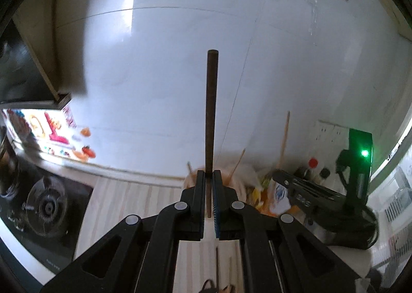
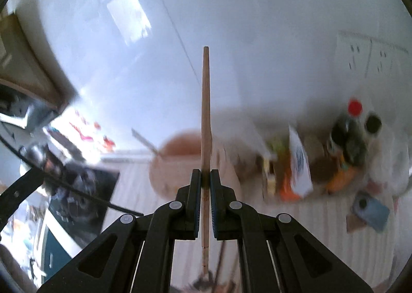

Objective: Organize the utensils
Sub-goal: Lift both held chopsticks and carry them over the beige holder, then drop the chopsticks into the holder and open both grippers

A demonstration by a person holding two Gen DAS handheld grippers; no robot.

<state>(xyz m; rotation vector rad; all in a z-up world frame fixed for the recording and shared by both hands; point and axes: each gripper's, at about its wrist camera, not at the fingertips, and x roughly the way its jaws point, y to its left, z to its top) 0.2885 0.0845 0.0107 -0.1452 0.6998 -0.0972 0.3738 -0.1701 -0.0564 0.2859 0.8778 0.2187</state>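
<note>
The left gripper is squeezed tight on a dark brown chopstick. The stick pokes straight up toward 12 o'clock, in front of the white tiled wall. The right gripper is squeezed tight on a light wooden chopstick, which also points to 12 o'clock, and its bottom end hangs down between the fingers.

There is lots of free room around both stick tips, with just wall behind them. The striped counter lies below.

In the left view, a round holder with more chopsticks in it sits just behind the pads, a bit toward 1 o'clock. It is blurry. The stove is at 8 o'clock, near the counter's edge. The right tool shows as a black shape at 4 o'clock. In the right view, bottles and packets crowd at 3 o'clock, and a blue phone lies at 4 o'clock.
</note>
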